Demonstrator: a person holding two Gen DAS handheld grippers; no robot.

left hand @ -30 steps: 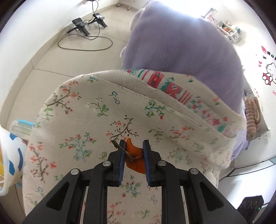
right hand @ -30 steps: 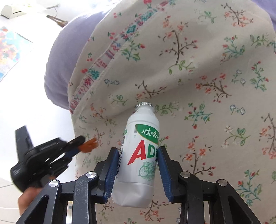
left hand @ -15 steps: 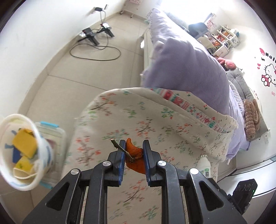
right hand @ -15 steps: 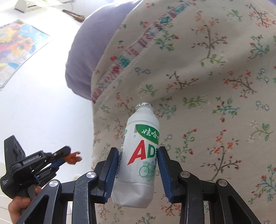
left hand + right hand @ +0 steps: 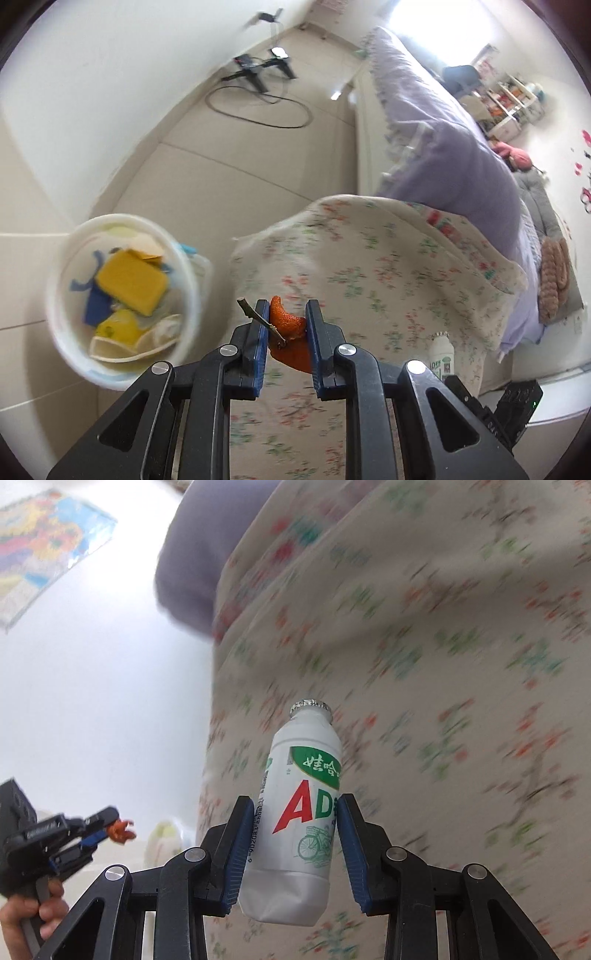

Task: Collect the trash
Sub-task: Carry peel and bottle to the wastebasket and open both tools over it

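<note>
Beige floor tiles (image 5: 192, 173) are running beside a bed (image 5: 443, 147) draped in a floral blanket (image 5: 388, 266). Above the blanket's edge, the left gripper (image 5: 286, 325) is pinching an orange peel (image 5: 286, 323) with a stem (image 5: 258, 317), near a white bin (image 5: 66, 325) holding scraps. The right gripper (image 5: 293, 834) is clamping a white bottle (image 5: 299, 805) upright against the blanket. A hand (image 5: 22, 919) is squeezing the left gripper's handle.

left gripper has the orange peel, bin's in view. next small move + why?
Probably carry the left gripper further left, until it is above the white bin, before opening. It is clamped on the orange peel, which sits over the floral blanket, right of the bin's rim. The bin mouth is open, with yellow and blue trash inside. The right gripper holds the white bottle and can follow.
</note>
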